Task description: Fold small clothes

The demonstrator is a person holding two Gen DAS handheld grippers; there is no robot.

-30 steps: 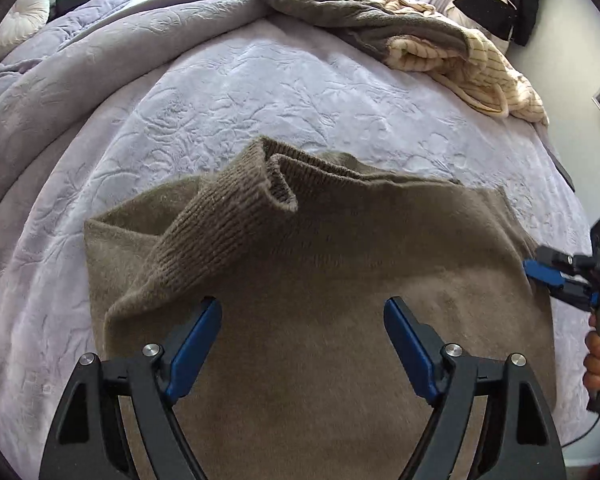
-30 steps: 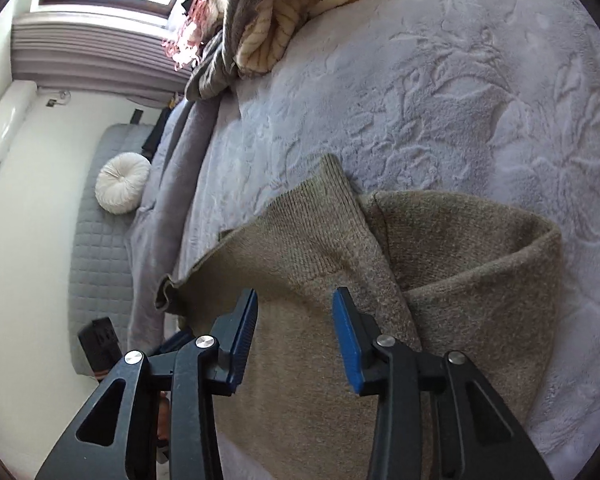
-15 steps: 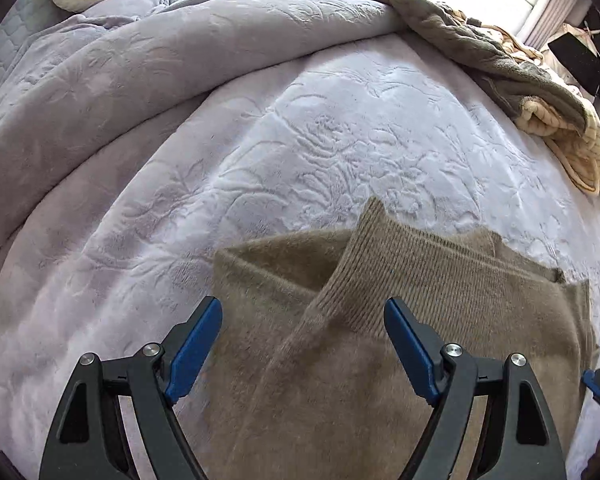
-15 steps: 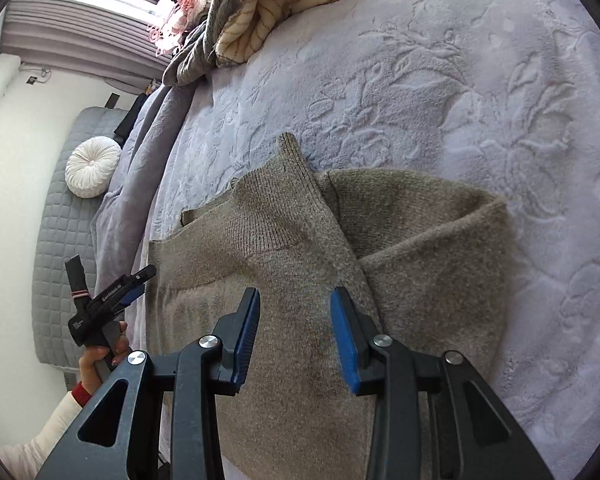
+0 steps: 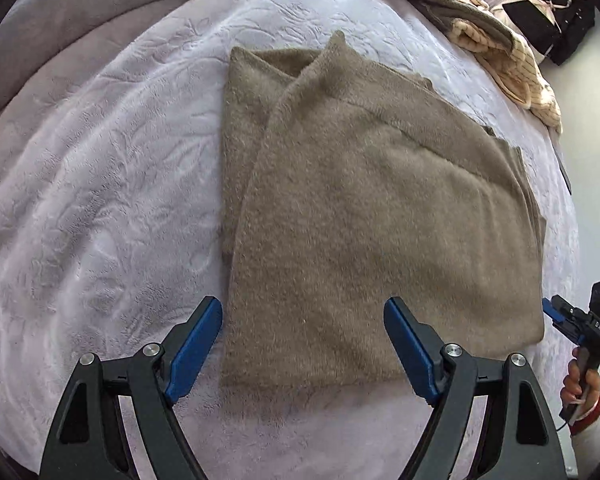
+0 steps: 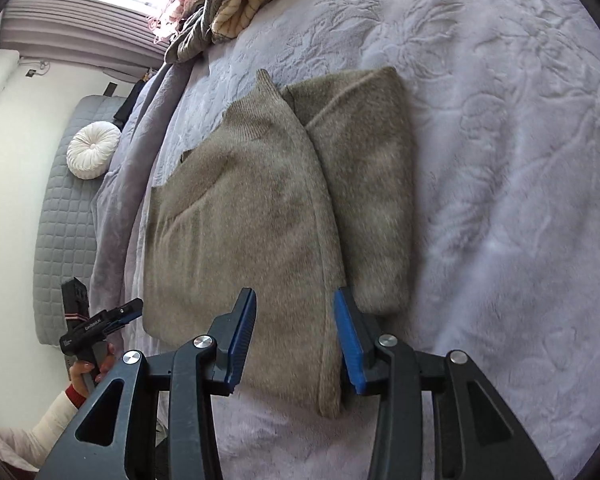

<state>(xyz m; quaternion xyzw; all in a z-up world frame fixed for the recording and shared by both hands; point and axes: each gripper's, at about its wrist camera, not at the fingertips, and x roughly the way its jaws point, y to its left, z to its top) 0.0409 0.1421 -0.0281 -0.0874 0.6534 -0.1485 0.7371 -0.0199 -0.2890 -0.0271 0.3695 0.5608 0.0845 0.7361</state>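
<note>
Both grippers hover apart and empty over the folded sweater.

Your left gripper (image 5: pixel 303 344) stands wide open above the near edge of the brown knit sweater (image 5: pixel 364 216), gripping nothing; your right gripper (image 6: pixel 295 338) is parted more narrowly above its folded edge, also empty. That sweater lies flat on the lavender bedspread (image 5: pixel 100 200), sleeve tucked across. Judging by this, you're between folds: next, pinch one edge with both and fold it over.
</note>
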